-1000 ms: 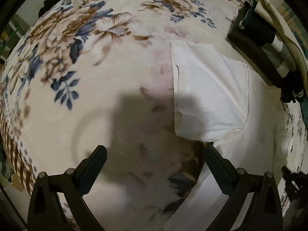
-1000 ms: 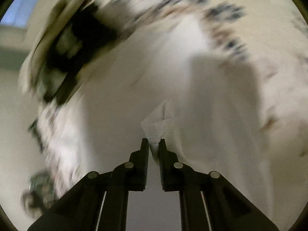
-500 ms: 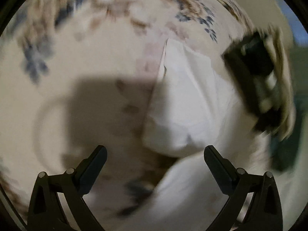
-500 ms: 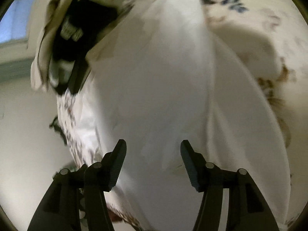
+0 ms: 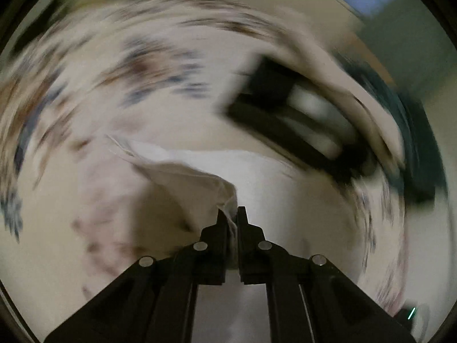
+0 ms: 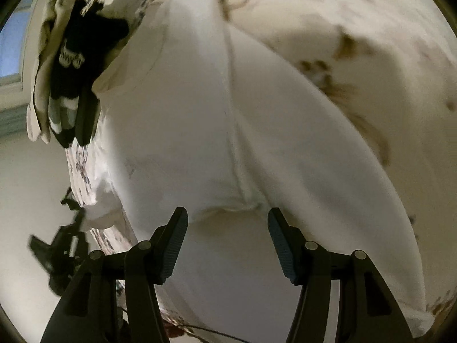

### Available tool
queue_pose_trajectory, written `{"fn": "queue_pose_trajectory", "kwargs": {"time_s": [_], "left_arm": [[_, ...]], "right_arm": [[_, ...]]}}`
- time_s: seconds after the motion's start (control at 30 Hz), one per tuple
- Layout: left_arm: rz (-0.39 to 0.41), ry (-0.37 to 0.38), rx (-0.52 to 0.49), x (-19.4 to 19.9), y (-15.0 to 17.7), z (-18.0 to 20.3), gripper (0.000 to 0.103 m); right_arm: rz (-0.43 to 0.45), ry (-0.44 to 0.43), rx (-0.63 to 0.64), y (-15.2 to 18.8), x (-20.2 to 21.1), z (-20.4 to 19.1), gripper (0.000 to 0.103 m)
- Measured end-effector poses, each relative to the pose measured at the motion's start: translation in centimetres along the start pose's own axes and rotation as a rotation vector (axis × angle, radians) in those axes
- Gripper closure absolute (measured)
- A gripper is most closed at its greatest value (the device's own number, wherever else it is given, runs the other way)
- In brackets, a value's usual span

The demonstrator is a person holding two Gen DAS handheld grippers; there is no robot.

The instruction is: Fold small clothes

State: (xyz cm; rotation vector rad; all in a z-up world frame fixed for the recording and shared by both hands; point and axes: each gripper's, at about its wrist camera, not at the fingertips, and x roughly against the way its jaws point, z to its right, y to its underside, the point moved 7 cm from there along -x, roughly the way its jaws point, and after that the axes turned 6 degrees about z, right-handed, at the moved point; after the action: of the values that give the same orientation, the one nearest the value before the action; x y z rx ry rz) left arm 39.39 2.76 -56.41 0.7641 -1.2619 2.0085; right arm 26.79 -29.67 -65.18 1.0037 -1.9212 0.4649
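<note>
A white garment (image 6: 200,131) lies spread on a floral blanket (image 6: 371,28). In the left wrist view, my left gripper (image 5: 230,214) is shut on a corner of the white garment (image 5: 200,177), and the cloth rises in a fold toward the fingers. This view is blurred by motion. In the right wrist view, my right gripper (image 6: 227,223) is open and empty, just above the garment's hem and centre seam.
A pile of dark, white and beige clothes (image 6: 71,65) sits at the blanket's far edge, also seen blurred in the left wrist view (image 5: 314,120). The bed's edge, a pale floor and a dark object (image 6: 60,254) lie to the left.
My left gripper swung toward the garment and shut on its corner. My right gripper let go of the cloth, opened wide and now hovers over the hem.
</note>
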Motion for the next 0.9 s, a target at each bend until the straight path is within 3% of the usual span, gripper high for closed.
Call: {"fn": "queue_pose_trajectory", "kwargs": {"time_s": [0.07, 0.13, 0.2, 0.27, 0.33, 0.4, 0.47, 0.73, 0.8, 0.9], "left_arm": [[-0.036, 0.042, -0.141, -0.2, 1.7, 4.2, 0.099], [-0.123, 0.078, -0.287, -1.1, 5.2, 9.0, 0.098], [-0.189, 0.091, -0.368, -1.5, 8.3, 11.1, 0.094], [-0.236, 0.055, -0.433, -1.6, 10.7, 11.8, 0.093], [-0.259, -0.006, -0.478, -0.9, 12.8, 10.8, 0.072], [-0.277, -0.033, -0.454, -0.2, 13.7, 8.9, 0.04], [-0.29, -0.082, -0.42, 0.0, 13.8, 6.8, 0.024], [-0.276, -0.233, -0.343, -3.1, 10.7, 1.6, 0.023], [-0.315, -0.275, -0.342, -5.1, 11.3, 1.5, 0.023], [-0.274, -0.284, -0.296, -3.4, 11.3, 2.7, 0.023]], "right_arm": [[0.001, -0.003, -0.035, 0.2, 0.8, 1.3, 0.042], [0.001, -0.001, -0.061, 0.3, 1.5, 2.4, 0.042], [0.003, 0.006, -0.08, 0.2, 2.4, 3.2, 0.042], [0.007, 0.012, -0.084, 0.0, 3.5, 3.7, 0.042], [0.013, 0.016, -0.075, -0.4, 4.8, 3.9, 0.042], [0.024, 0.024, -0.054, -0.9, 5.8, 3.7, 0.042], [0.035, 0.028, -0.025, -1.5, 7.0, 3.4, 0.042], [0.034, 0.048, -0.01, -1.4, 9.8, 1.9, 0.042], [0.03, 0.067, -0.01, -1.4, 11.2, 2.6, 0.042], [0.02, 0.09, 0.005, -1.7, 13.4, 3.6, 0.042]]}}
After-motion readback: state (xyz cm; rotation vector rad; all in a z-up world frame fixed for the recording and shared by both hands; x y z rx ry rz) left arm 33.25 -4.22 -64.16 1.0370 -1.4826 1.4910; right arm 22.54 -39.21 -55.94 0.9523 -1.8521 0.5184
